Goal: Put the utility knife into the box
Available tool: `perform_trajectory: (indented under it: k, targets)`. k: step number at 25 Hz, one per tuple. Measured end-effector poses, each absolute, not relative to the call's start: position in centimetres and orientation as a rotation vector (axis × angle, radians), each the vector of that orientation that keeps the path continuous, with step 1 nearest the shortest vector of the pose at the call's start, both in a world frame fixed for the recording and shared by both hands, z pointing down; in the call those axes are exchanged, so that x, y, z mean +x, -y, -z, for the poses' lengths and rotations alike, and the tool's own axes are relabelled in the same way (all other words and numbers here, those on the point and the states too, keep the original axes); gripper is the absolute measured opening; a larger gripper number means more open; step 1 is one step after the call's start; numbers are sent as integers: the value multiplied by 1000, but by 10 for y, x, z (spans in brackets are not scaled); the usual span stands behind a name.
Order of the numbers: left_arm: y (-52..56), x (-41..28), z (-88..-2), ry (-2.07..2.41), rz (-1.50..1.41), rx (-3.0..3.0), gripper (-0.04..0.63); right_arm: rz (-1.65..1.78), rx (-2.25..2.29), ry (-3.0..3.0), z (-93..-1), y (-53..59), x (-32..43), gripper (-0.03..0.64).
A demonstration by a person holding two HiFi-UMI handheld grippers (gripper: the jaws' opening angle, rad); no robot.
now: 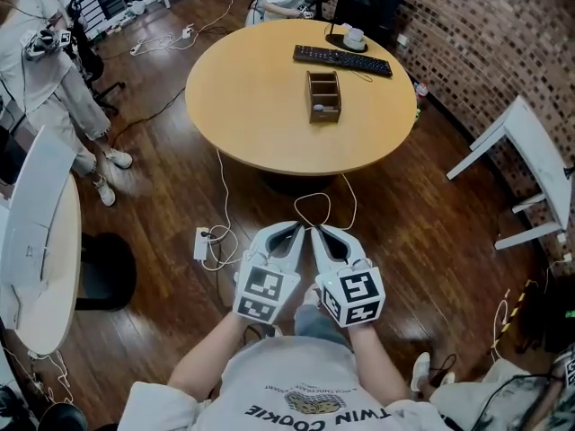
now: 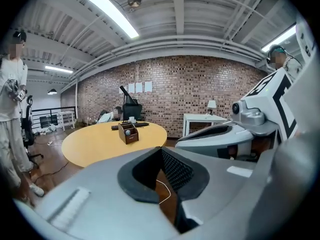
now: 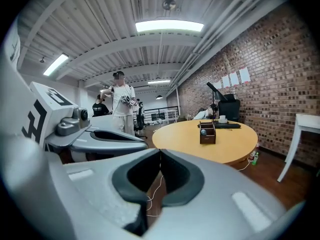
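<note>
A brown wooden box with compartments stands on the round wooden table; it also shows in the left gripper view as the box and in the right gripper view as the box. I cannot make out a utility knife in any view. My left gripper and right gripper hang side by side over the wooden floor, well short of the table. Both point at the table. The left gripper is shut with nothing in it, and so is the right gripper.
A black keyboard and a white cup lie at the table's far side. A power strip and white cables lie on the floor before me. A white table stands right, another white tabletop left, beside a standing person.
</note>
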State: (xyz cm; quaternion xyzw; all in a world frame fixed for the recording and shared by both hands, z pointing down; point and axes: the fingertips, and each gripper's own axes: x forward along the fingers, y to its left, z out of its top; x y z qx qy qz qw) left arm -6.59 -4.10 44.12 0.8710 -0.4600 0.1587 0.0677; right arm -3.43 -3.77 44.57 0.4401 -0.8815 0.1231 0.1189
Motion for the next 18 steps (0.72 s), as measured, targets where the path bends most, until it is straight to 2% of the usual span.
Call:
perform_trajectory:
  k: [18]
  targets:
    - [-80,-73,-432,1326,-337,2640,8,-331,1420,2513,-432,-86,-41,2]
